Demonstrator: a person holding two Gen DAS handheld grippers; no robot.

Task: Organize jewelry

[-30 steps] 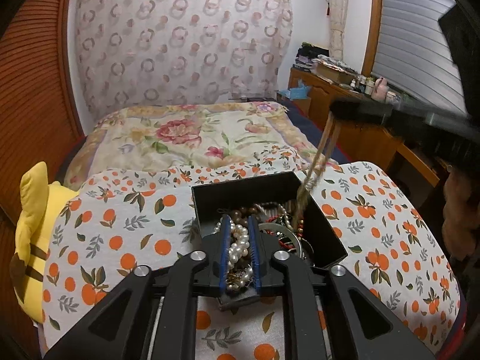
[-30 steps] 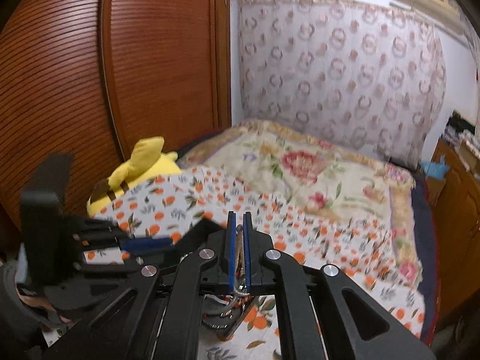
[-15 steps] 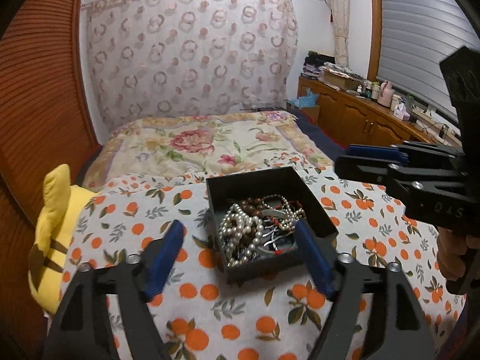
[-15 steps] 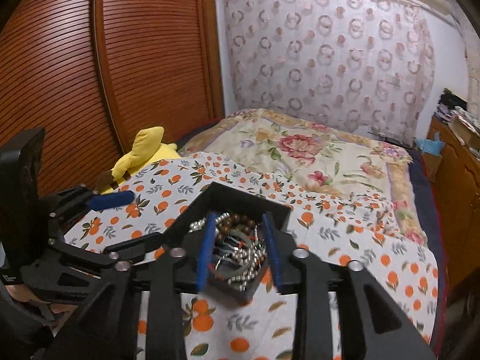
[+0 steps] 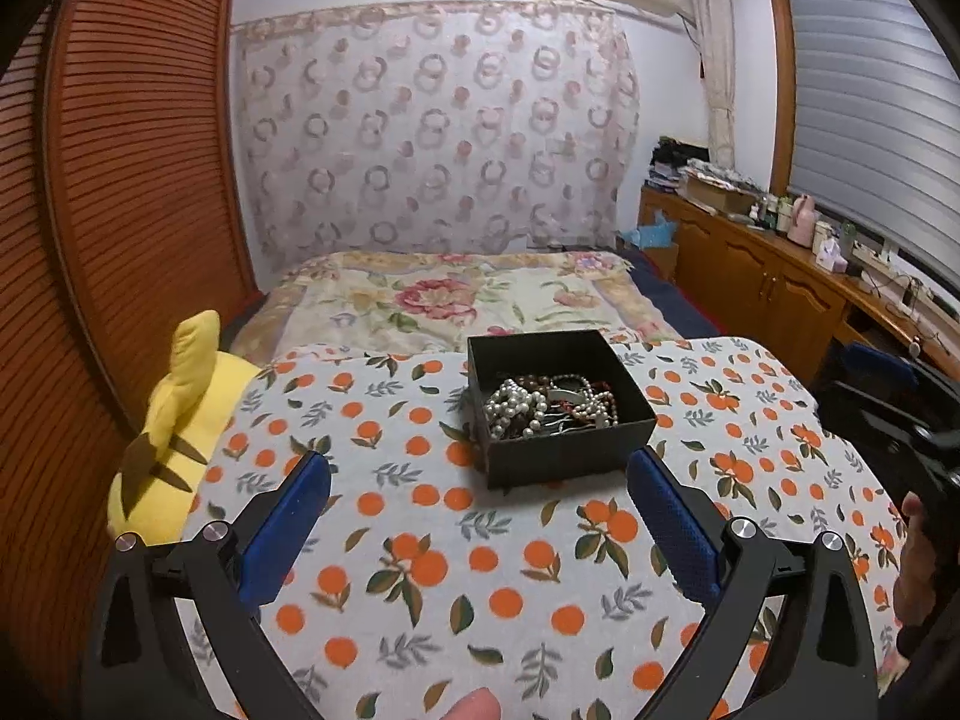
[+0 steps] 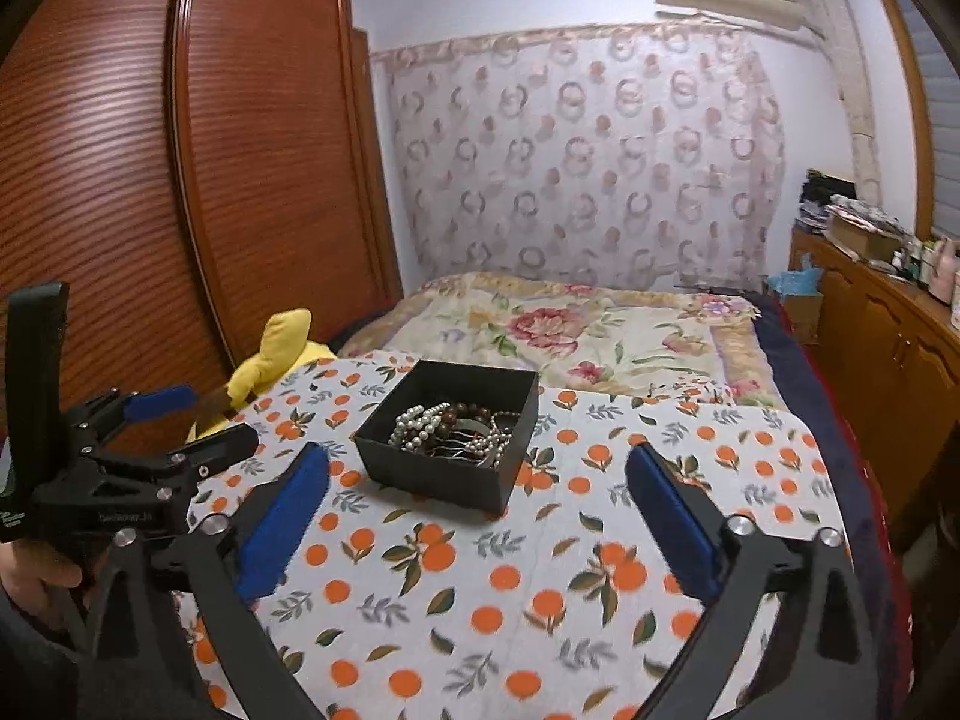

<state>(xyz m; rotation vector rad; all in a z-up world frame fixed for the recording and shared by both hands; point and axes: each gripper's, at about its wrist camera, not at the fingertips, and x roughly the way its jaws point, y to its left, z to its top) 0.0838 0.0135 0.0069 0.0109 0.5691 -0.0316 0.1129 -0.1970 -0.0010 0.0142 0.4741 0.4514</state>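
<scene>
A black open box (image 5: 564, 450) stands on the orange-print cloth (image 5: 420, 540). It holds a pile of jewelry (image 5: 549, 405): a white pearl strand, brown beads and metal pieces. It also shows in the right wrist view (image 6: 444, 474) with the jewelry (image 6: 456, 429) inside. My left gripper (image 5: 477, 525) is open and empty, pulled back on the near side of the box. My right gripper (image 6: 477, 513) is open and empty, also back from the box. The left gripper shows at the left of the right wrist view (image 6: 180, 426).
A yellow plush toy (image 5: 174, 420) lies at the table's left edge. A bed with a floral quilt (image 5: 456, 300) is behind the table. A wooden wardrobe (image 6: 150, 180) stands left, a wooden counter with clutter (image 5: 780, 276) right.
Both grippers let go of jewelry into the box, opened wide and drew back and up from it. The pearl strand and the other piece now lie in the box.
</scene>
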